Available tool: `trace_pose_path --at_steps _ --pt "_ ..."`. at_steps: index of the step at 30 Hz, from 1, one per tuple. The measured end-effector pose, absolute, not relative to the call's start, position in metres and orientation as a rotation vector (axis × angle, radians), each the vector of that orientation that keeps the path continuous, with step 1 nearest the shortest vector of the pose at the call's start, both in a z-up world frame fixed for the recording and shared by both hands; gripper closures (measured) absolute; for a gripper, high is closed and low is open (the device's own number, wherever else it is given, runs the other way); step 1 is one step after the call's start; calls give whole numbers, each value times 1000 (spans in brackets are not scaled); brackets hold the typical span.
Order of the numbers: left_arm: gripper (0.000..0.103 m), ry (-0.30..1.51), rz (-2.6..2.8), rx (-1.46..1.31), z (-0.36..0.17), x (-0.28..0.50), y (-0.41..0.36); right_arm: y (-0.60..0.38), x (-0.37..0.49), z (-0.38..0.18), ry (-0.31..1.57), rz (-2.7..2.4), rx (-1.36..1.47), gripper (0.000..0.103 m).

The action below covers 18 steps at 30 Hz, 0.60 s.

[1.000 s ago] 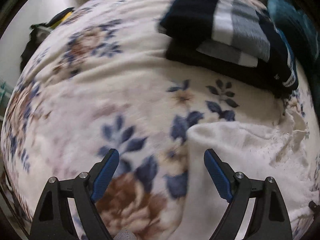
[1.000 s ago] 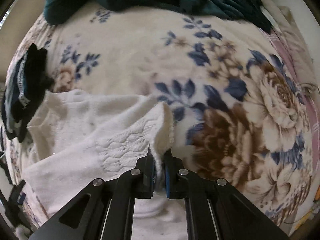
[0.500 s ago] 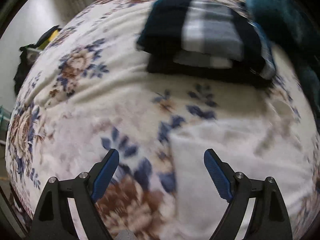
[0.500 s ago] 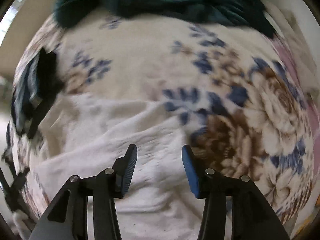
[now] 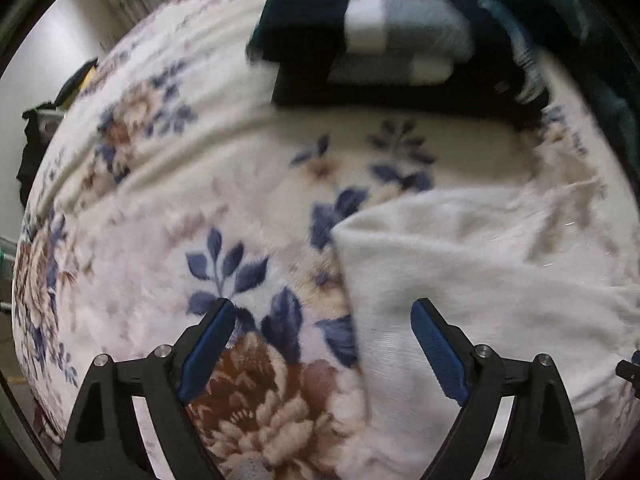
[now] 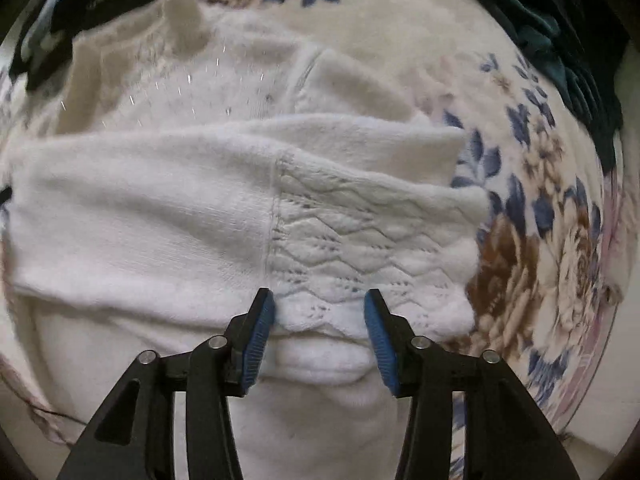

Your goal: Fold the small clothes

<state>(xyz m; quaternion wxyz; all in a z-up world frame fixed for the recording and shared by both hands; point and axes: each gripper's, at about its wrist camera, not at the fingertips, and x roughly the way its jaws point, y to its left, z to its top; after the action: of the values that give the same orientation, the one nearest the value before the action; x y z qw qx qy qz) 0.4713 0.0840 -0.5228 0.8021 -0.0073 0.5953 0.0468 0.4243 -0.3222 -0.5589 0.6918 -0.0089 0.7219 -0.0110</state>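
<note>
A white knit sweater (image 6: 168, 208) lies on the floral blanket (image 6: 540, 240), one sleeve with a wavy lace cuff (image 6: 360, 240) folded across its body. My right gripper (image 6: 320, 312) points down over the cuff's edge; its jaws are opening and the blue pads stand apart from the knit, gripping nothing. In the left wrist view the sweater's (image 5: 480, 280) left edge lies under my left gripper (image 5: 322, 316), whose jaws are opening too, wide apart above the blanket (image 5: 160, 200) and the sweater's edge, holding nothing.
A folded stack of dark, grey and white striped clothes (image 5: 380, 40) sits on the blanket beyond the sweater. Dark teal clothing (image 6: 560, 20) is heaped at the far right. A dark object (image 5: 36, 140) lies off the bed's left edge.
My right gripper let go of the sleeve cuff, opened, rolled and shifted over the sweater, where the sleeve now lies flat. My left gripper drifted slightly and stayed open.
</note>
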Motion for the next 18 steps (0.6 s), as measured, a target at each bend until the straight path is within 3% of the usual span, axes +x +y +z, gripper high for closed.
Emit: trace_pose_path --at_steps 1,2,10,18 --pt "8 1256 90 -11 -510 467 77 -328 425 -550 1611 -25 22 20" --pt "7 1239 77 -10 -500 462 70 -332 426 -543 1604 -32 45 1" --pt "7 1216 -52 20 -448 409 -7 -382 422 -477 1539 -16 212 0" --pt "7 1499 -168 43 -499 250 -161 -463 378 -462 1628 98 222 0"
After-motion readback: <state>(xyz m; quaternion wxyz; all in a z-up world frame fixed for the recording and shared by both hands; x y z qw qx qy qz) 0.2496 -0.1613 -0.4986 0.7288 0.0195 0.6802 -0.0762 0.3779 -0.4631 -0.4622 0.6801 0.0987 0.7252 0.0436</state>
